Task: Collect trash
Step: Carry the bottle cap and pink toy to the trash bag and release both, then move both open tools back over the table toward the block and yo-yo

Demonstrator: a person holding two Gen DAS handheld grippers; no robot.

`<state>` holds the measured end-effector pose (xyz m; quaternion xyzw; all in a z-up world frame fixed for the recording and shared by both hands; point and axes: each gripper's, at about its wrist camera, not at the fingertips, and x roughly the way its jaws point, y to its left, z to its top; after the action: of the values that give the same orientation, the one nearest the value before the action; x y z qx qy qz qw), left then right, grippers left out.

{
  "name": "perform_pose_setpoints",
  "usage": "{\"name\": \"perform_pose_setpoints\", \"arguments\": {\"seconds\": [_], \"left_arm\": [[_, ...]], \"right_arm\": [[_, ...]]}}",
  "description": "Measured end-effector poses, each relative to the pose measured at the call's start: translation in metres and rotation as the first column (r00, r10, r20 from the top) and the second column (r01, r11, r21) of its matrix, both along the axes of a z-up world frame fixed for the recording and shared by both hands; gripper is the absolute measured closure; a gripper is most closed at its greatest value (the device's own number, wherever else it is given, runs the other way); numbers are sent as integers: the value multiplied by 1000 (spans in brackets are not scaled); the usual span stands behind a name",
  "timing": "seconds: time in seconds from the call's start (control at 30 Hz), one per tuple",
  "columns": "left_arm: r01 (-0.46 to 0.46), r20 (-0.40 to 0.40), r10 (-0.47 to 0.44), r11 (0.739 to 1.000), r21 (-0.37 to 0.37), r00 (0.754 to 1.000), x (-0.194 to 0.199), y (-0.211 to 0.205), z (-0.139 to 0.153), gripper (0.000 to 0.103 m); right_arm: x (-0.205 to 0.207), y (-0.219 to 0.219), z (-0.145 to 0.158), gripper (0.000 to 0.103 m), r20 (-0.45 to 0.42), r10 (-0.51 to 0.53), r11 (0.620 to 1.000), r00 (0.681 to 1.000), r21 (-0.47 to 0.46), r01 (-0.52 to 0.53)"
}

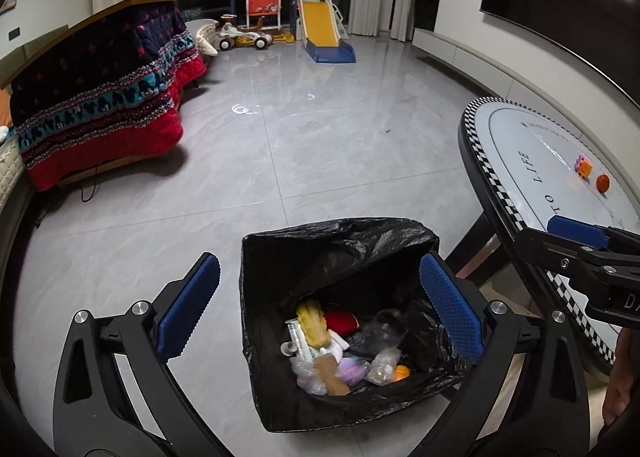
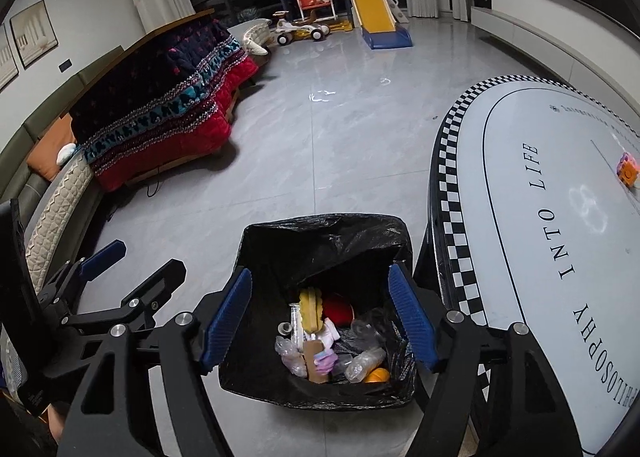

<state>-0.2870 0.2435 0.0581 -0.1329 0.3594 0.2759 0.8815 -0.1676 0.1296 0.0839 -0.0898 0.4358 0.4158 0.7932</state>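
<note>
A: Between our left gripper's (image 1: 320, 305) fingers (image 1: 450, 311) there is only air; they stand wide apart over the open bin (image 1: 340, 321), one inside its right wall, the other out over the floor (image 1: 320, 145). Our right gripper's (image 2: 320, 321) fingers (image 2: 226, 321) are apart too, more narrowly, and grip nothing.

B: And the trash (image 1: 344, 349)?

A: Down in the black liner (image 1: 360, 249): crumpled clear plastic, a yellow ridged piece, something red, a cardboard scrap. We judge it all light and soft, and the plastic likely slippery and easy to crush. On the tabletop (image 2: 560, 241) beside the bin we see a small pink-and-orange cube (image 1: 583, 166) and an orange round piece (image 1: 603, 182), well apart from our fingers.

B: Where would we take hold of those?

A: They look rigid and light, so we pinch the cube across two flat faces. The round one may roll; we take it across its widest part.

B: Our pose?

A: Both grippers tilt steeply downward, side by side above the bin, the left just left of the right.
</note>
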Motion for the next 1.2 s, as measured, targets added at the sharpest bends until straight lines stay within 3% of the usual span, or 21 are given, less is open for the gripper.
{"name": "perform_pose_setpoints", "arguments": {"seconds": [0.33, 0.7, 1.2], "left_arm": [[39, -8, -39, 999, 3, 999, 17, -9, 5, 6], [151, -29, -151, 989, -1, 988, 72, -41, 14, 6], [382, -53, -382, 924, -7, 923, 186, -131, 27, 6]], "right_arm": [[11, -21, 14, 31, -10, -23, 999, 1000, 48, 24], [50, -68, 30, 31, -9, -116, 989, 993, 93, 116], [136, -184, 32, 31, -17, -366, 925, 931, 105, 365]]}}
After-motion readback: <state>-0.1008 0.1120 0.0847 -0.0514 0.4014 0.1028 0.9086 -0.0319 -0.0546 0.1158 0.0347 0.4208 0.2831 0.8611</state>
